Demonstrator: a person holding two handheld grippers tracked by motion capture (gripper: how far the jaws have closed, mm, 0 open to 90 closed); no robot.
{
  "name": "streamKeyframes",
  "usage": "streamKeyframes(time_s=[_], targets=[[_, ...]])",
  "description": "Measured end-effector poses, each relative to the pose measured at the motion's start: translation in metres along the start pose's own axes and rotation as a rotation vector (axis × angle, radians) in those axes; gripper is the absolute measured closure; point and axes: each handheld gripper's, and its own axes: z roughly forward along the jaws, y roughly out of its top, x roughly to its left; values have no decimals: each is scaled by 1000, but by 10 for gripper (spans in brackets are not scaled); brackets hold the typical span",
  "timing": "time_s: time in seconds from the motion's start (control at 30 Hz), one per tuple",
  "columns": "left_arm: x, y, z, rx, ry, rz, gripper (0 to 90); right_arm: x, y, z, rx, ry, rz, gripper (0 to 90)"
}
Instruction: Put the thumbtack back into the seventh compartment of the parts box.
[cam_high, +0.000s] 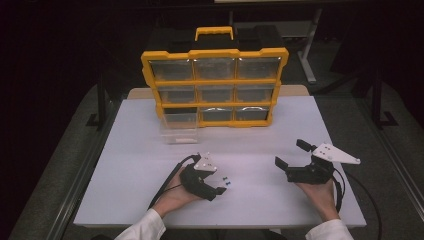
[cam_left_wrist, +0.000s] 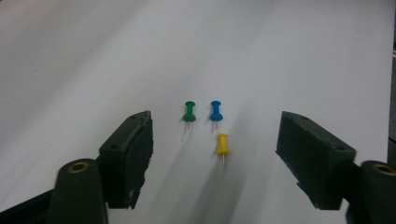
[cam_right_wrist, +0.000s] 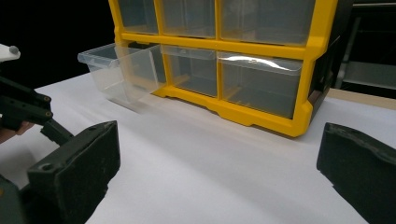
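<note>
Left gripper (cam_left_wrist: 217, 154) fingers (cam_left_wrist: 133, 154) apart, yellow pushpin (cam_left_wrist: 223, 144) between — untouched

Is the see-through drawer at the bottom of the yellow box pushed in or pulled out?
Pulled out. The clear drawer sticks far forward from the yellow box over the table, while the other drawers sit flush. It looks empty.

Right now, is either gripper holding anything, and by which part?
Nothing held. The left gripper stands open around three pushpins lying on the table, pads clear of them. The right gripper is open, empty.

High view steeply over the table (cam_high: 150, 160); both tongs-mounted views low, close across it.
</note>
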Motion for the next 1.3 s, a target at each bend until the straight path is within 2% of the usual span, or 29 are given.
streamKeyframes(time_s=[0.17, 0.23, 0.3, 0.43, 0.53, 0.57, 0.63, 0.8, 0.97, 1.07, 1.13, 1.3], targets=[[-1, 1, 2, 7, 2, -1, 415, 0, 0, 0, 3, 1, -3, 0], [0, 0, 3, 17, 3, -14, 475, 1, 0, 1, 3, 3, -4, 0], [1, 0, 4, 19, -4, -23, 502, 1, 0, 1, 4, 2, -4, 0], [-2, 0, 7, 27, -22, -2, 544, 0, 0, 1, 6, 2, -5, 0], [-4, 0, 9, 27, -16, 3, 567, 1, -1, 1, 10, -1, -7, 0], [-6, 1, 11, 16, 4, 10, 579, 1, -1, 2, 13, -3, -11, 0], [-6, 1, 11, 16, 5, 8, 613, 1, -1, 2, 16, -6, -15, 0], [-8, 0, 16, 38, -1, 12, 670, 2, -1, 2, 19, -6, -22, 0], [-11, -1, 22, 92, 3, 15, 772, 3, -1, 2, 26, -23, -39, 0], [-10, -1, 22, 90, 14, -1, 820, 3, -1, 3, 29, -22, -45, 0], [-9, -1, 22, 89, 7, -9, 832, 4, -1, 4, 33, -20, -48, 0], [-11, -1, 22, 91, 12, 2, 840, 4, -1, 4, 37, -24, -53, 0]])
